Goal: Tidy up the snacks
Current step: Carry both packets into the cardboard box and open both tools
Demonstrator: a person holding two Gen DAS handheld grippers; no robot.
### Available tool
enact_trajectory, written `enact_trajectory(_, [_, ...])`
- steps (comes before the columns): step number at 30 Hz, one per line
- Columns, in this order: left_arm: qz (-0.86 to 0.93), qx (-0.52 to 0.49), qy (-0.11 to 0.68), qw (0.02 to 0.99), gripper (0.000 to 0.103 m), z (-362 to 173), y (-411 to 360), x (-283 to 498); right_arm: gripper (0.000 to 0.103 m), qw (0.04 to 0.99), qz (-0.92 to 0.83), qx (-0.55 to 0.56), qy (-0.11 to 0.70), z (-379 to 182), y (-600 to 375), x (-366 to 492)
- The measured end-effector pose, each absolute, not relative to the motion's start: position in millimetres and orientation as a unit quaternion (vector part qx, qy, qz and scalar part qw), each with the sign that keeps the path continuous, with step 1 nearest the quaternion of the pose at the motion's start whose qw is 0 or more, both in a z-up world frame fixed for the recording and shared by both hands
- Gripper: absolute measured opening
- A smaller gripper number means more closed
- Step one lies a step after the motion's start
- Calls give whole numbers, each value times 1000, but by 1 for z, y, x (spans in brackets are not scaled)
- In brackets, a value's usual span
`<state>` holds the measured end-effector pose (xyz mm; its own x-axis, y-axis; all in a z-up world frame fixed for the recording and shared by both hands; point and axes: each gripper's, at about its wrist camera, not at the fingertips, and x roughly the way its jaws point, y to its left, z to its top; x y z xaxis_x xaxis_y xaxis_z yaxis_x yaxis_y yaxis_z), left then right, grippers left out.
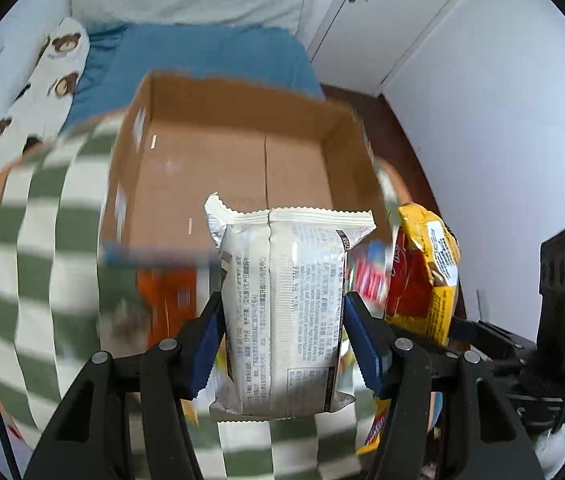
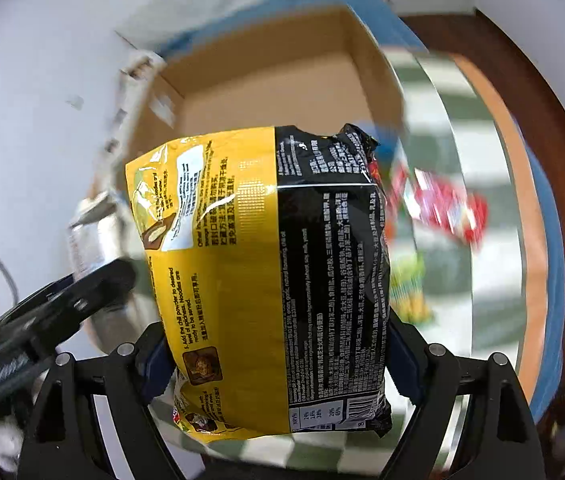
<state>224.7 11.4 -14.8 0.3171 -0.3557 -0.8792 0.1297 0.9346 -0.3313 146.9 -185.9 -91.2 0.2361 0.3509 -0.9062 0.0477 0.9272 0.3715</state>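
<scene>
Two packets held above the open box. Your left gripper (image 1: 282, 322) is clamped on the white snack packet (image 1: 288, 304), its blue pads pressing the packet's two sides; the packet stands on end with its long axis running away from you, its crimped top edge pointing at the cardboard box (image 1: 238, 168). Your right gripper (image 2: 278, 356) is clamped in the same manner on the yellow and black noodle packet (image 2: 266, 272), which is also upright, its top toward the box (image 2: 282, 92). In the left wrist view the noodle packet (image 1: 426, 276) hangs just beside the white one, on its right. The box sits on the green and white checked cloth (image 1: 42, 240) with its mouth open and its floor bare; it lies straight ahead of and below both grippers. In the left wrist view its near wall crosses just behind the white packet, so the left hand appears the better centred on the opening, while the right packet lines up nearer the right wall. More snacks (image 2: 450, 208) lie on the cloth to the right of the box. The coming move is judged to be forward and down, into the box.
</scene>
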Motion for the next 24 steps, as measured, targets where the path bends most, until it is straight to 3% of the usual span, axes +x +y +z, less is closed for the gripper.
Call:
enact_trajectory(6, [-119,-87,597,788,57,-57,-8,341,89,782,117,150,593,-66,-176,273])
enact_trajectory(16, [-86,-81,683,721,57,-176,-5,452,89,735,90,87,666,-180,-152,420])
enact_trajectory(24, [-72,-89,702,703,57,-200,-7,471,89,710,84,82,695,-248,-157,459])
